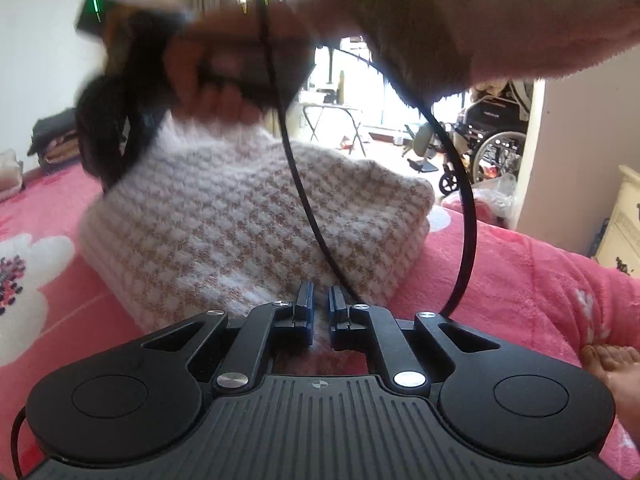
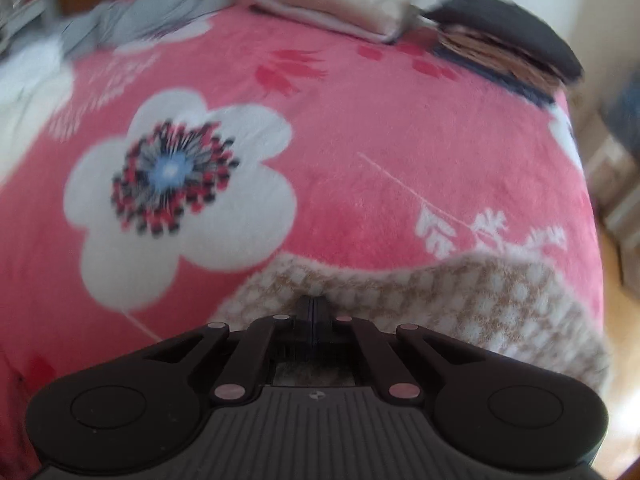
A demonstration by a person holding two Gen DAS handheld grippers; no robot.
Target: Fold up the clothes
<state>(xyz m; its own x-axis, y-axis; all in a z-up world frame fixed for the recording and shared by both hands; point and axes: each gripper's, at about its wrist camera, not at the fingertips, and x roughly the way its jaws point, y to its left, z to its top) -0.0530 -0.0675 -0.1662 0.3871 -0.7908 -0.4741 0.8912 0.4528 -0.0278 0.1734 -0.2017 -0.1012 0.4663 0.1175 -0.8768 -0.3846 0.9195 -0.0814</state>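
Sweater (image 1: 248,216) folded on pink floral blanket (image 2: 340,140) | left tool (image 1: 318,312) nearly closed, empty | right tool (image 2: 312,312) pressed together

Black two-finger left gripper (image 1: 319,300) angled down, blue-padded jaws nearly closed with a narrow gap, black right gripper (image 2: 313,307) pitched steeply downward, jaws pressed together, person's hand (image 1: 208,76) gripping its handle

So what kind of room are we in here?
Most likely a bedroom in a home: a bed with a pink flowered blanket, folded clothes stacked at its far edge, and a white dresser beside it.
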